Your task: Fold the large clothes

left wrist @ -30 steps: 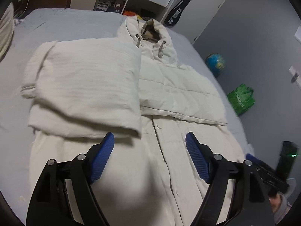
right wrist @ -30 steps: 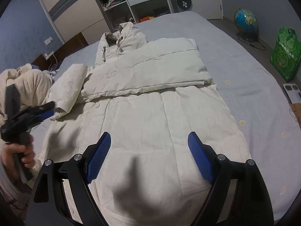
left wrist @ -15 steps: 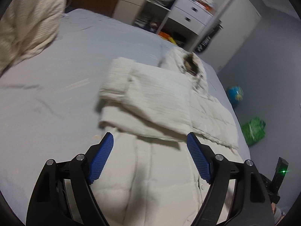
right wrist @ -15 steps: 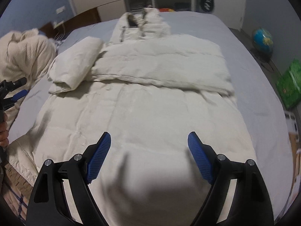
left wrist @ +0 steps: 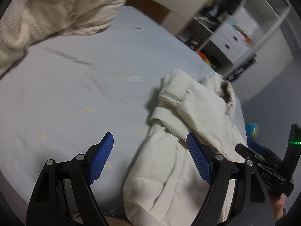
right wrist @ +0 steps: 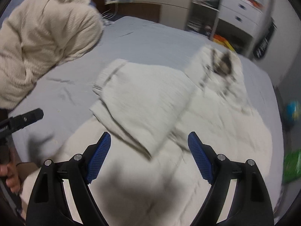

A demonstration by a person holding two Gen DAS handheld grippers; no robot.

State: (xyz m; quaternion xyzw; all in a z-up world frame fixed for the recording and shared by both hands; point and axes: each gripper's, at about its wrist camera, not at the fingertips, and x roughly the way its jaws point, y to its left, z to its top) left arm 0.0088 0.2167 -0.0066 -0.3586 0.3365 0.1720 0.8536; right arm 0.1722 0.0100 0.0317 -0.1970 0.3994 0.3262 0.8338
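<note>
Left wrist view: the left gripper (left wrist: 150,156) stands with its jaws spread wide, the blue pads (left wrist: 100,161) well apart and pressing on nothing. Between them lie only bare bed (left wrist: 79,86) on the left and the near edge of the coat (left wrist: 169,179) on the right; whether the right pad brushes the cloth cannot be told. The coat, off-white and quilted, lies flat along the right part of the bed, hem toward the camera, collar (left wrist: 226,92) at the far end. One sleeve (left wrist: 180,98) is folded across the chest, its ribbed cuff at the coat's left edge. A second, cream garment (left wrist: 56,13) is heaped at the upper left, apart from the coat. The right gripper (left wrist: 263,167) shows at the right margin as a black body with a green light.

Right wrist view (blurred): the right gripper (right wrist: 148,154) is likewise wide open and empty, its pads (right wrist: 99,157) hanging over the coat's (right wrist: 216,131) lower half with no cloth caught between them. The folded sleeve (right wrist: 143,101) lies just beyond the fingertips, slanting across the chest. The collar (right wrist: 222,64) is at upper right. The cream garment (right wrist: 47,37) fills the upper left, on the bed (right wrist: 150,41). At the left margin, the left gripper (right wrist: 22,120) appears as a black tip, with a hand (right wrist: 9,175) below it. Drawers (right wrist: 242,13) and shelves stand beyond the bed.
</note>
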